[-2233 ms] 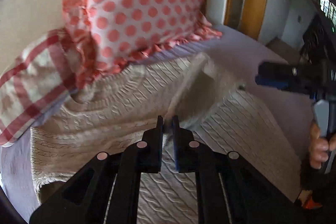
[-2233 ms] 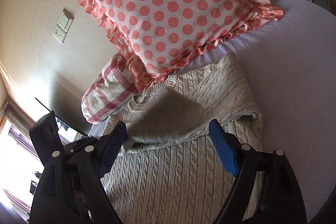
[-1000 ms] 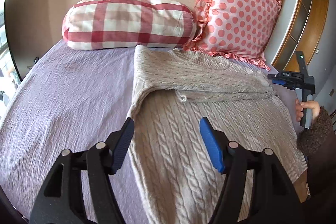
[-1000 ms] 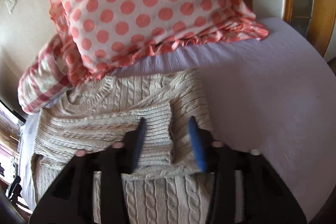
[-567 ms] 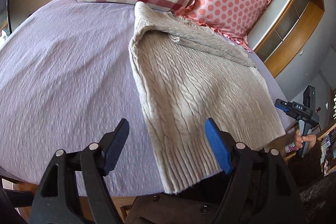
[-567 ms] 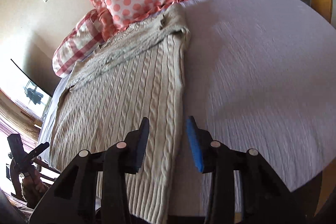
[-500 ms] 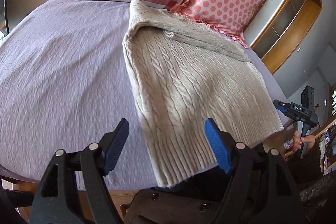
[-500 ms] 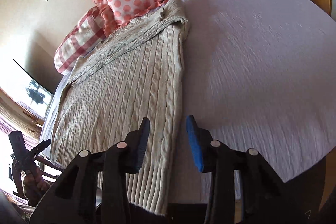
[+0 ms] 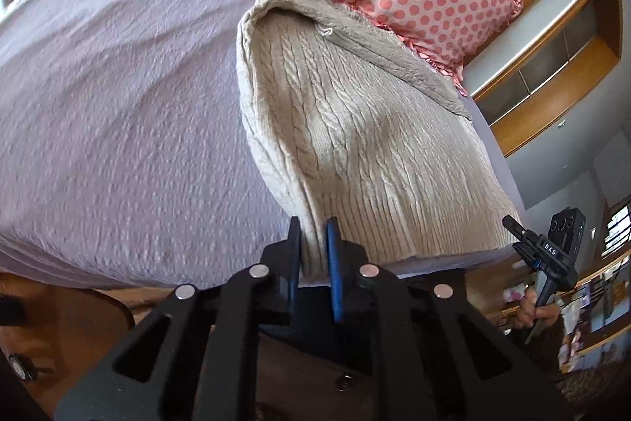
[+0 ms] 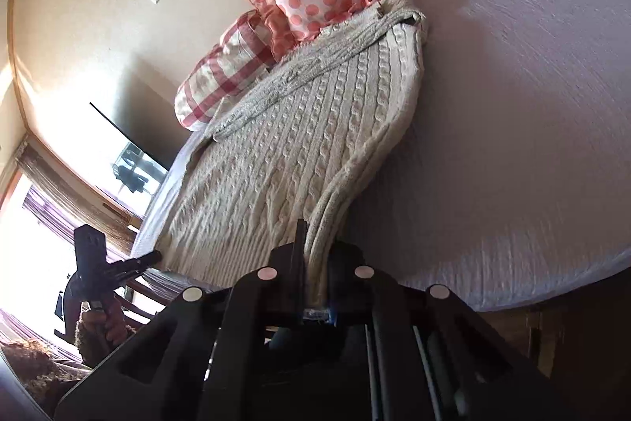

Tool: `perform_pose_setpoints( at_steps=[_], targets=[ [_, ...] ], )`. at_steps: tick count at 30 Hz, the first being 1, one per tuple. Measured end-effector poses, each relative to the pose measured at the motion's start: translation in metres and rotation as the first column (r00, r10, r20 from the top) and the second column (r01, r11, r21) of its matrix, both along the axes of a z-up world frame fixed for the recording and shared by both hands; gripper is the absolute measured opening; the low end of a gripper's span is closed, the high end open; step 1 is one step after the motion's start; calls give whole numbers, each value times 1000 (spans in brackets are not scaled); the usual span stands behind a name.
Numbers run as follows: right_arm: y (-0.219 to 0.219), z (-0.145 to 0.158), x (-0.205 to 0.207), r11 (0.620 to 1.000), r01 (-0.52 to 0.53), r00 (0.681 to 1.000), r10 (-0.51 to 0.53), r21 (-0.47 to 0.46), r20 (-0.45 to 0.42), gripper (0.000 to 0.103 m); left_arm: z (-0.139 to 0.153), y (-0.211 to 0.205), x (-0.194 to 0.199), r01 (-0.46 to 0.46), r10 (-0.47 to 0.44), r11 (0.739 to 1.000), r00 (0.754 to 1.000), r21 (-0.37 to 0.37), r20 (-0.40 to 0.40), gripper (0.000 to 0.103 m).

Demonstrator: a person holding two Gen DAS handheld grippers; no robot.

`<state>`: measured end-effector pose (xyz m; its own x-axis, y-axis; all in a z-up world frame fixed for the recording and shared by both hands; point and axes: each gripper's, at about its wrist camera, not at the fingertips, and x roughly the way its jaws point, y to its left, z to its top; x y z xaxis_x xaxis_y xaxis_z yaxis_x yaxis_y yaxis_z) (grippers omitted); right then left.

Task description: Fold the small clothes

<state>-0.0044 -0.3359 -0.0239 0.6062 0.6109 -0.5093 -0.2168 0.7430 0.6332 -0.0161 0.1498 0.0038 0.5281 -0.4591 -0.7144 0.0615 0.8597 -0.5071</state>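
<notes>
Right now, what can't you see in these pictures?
- Left wrist view: the sweater hem corner inside the left tool is hidden by its fingers.
- Right wrist view: the other hem corner is covered by the right tool.
- Both views: the sleeves, folded under the sweater's top fold.
- Right wrist view: the window is washed out by glare.

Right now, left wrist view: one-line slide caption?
Left gripper clamps the hem corner of the cable-knit sweater on the lilac bed.

Lilac bed (image 9: 118, 85), beige wall (image 10: 79, 26), wooden shelving (image 9: 552, 73), sunlit window (image 10: 23, 223)
</notes>
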Motion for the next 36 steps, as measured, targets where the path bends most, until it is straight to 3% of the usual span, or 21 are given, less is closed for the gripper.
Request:
perform_pose_setpoints(
  at_steps=[4, 8, 11, 14, 18, 22, 26, 28, 29, 31, 34, 35, 36],
  targets=[
    [-12, 21, 0, 995, 30, 996, -38, 95, 85, 8, 7, 2, 7, 11, -10, 1000, 1000, -18, 17, 9],
    [-33, 49, 17, 971, 70, 980, -110, 230, 163, 8, 42, 18, 34, -5, 14, 997, 995, -82, 101, 8],
    [-43, 71, 53, 948, 85, 970, -149, 307, 192, 8, 74, 28, 80, -45, 59, 995, 986, -94, 153, 8],
    [-46, 92, 105, 949, 113, 960, -180, 294, 213, 8, 100, 24, 142, -96, 101, 995, 974, -35, 201, 8],
    [-45, 91, 195, 942, 202, 961, -244, 268, 131, 8, 104, 20, 235, -170, 163, 985, 970, 22, 182, 8],
    [-39, 62, 286, 937, 315, 948, -318, 155, -5, 8, 76, 15, 320, -239, 233, 969, 968, 64, 92, 7],
    [-29, 34, 343, 927, 373, 921, -362, 52, -144, 8, 42, 17, 367, -299, 299, 947, 954, 116, 20, 7],
    [-22, 28, 359, 931, 366, 914, -359, -1, -186, 9, 31, 21, 375, -311, 313, 946, 950, 90, -6, 9],
    [-19, 26, 364, 936, 352, 916, -347, -11, -204, 13, 28, 23, 376, -309, 311, 948, 950, 77, -12, 11],
    [-16, 27, 367, 943, 331, 920, -327, -15, -217, 23, 29, 24, 373, -303, 304, 951, 953, 68, -6, 27],
    [-20, 38, 361, 948, 315, 935, -301, 47, -188, 47, 41, 33, 357, -300, 300, 953, 954, 29, 10, 40],
    [-24, 45, 357, 939, 339, 929, -326, 50, -175, 70, 46, 38, 352, -301, 300, 954, 954, 7, 18, 47],
    [-29, 52, 349, 926, 375, 919, -365, 45, -147, 83, 52, 43, 345, -298, 298, 954, 954, -14, 27, 52]
  ],
)
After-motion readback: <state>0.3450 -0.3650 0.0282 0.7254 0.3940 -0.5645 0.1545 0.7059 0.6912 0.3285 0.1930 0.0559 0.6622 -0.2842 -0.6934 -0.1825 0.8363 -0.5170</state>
